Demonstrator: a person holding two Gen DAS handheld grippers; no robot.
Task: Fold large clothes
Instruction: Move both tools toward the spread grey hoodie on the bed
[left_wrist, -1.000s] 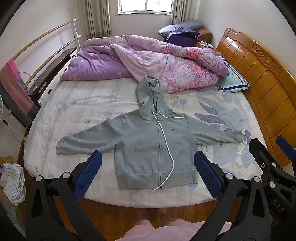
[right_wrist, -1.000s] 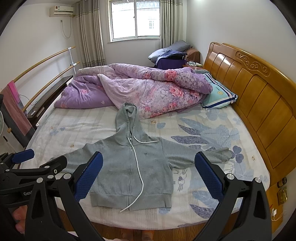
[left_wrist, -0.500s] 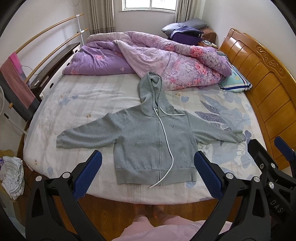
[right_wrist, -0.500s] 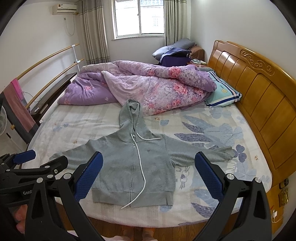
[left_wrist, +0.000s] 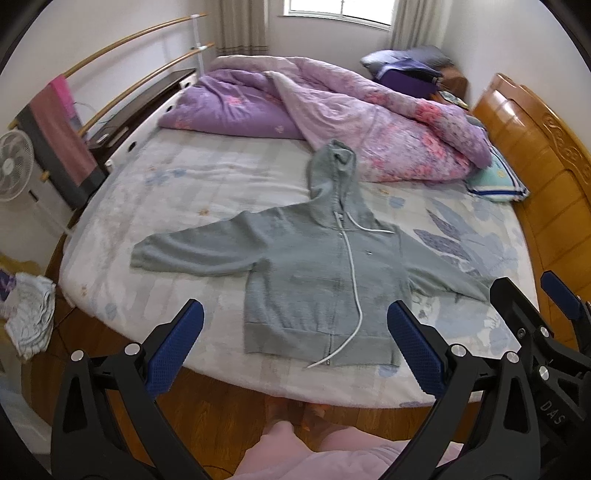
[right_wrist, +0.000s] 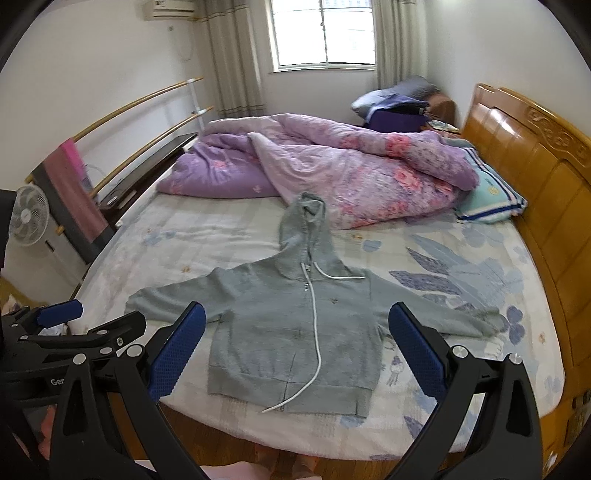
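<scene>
Both cameras have swung left over the last second, and the bed (left_wrist: 110, 236) sits lower in frame now, so the person seems to be squaring up for the first grab. Nothing folded yet.

Far left, a fan (right_wrist: 27, 216) and a towel on the rail (right_wrist: 79, 186). Then the left gripper (left_wrist: 291, 347): jaws spread wide, blue pads empty, hanging over the near edge of the mattress and touching nothing. Between those pads lies the grey hoodie (left_wrist: 314, 273), flat, zipped, both sleeves spread, hood pointing at the purple quilt (left_wrist: 369, 122), hem near the bed's edge, white drawstring (left_wrist: 351, 288) trailing down the front. The picture is a bit smeared, so small creases are hard to call.

Further right, the right gripper (right_wrist: 293, 350), equally wide apart, holding nothing, above the hem. Beyond it, the wooden headboard (right_wrist: 535, 170).
</scene>
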